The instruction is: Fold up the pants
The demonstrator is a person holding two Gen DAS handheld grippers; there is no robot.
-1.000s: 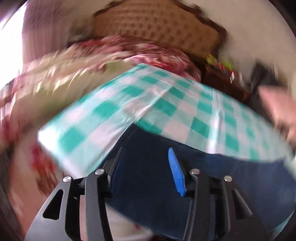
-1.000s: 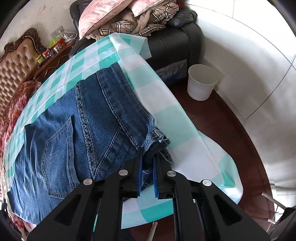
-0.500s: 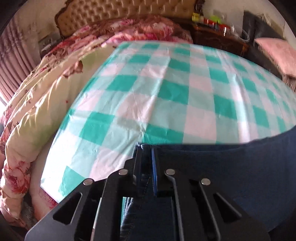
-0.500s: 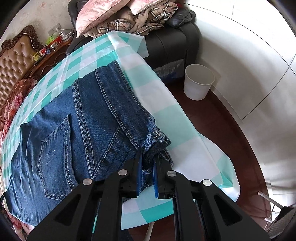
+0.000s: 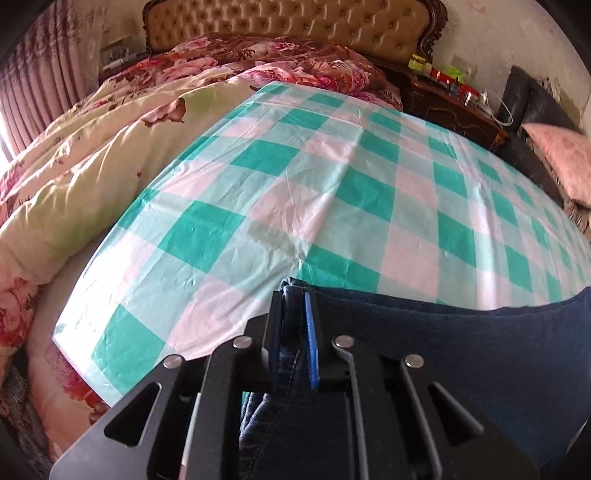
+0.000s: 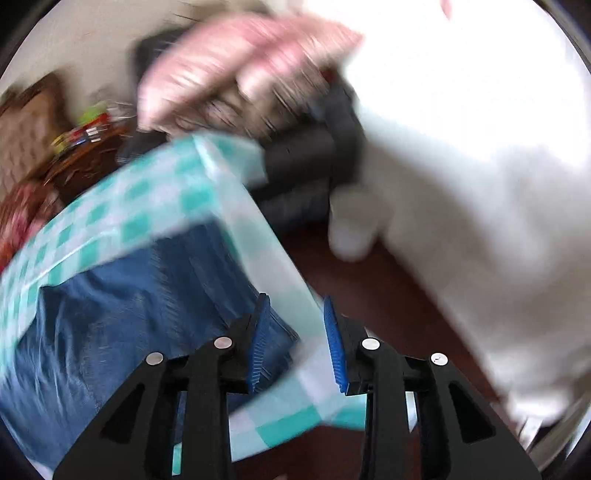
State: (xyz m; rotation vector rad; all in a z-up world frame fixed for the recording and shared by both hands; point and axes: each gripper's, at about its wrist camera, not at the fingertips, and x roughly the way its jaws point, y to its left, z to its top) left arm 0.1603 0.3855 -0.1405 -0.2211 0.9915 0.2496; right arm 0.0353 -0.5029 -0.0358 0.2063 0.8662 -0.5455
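Note:
Dark blue denim pants lie on a table covered with a green and white checked cloth. In the left wrist view my left gripper pinches a folded edge of the pants between its blue pads, and its jaws are opening slightly. The right wrist view is motion-blurred. There my right gripper hovers above the table's near corner, its jaws opening with nothing between them. The pants lie below and to its left on the cloth.
A bed with a floral quilt and tufted headboard stands behind the table. A wooden nightstand and a dark sofa with a pink pillow are at the right. A white bin stands on the dark floor.
My left gripper moved in and closed on the pants' edge. My right gripper released the hem it held, opened and rose quickly, which blurred its view.

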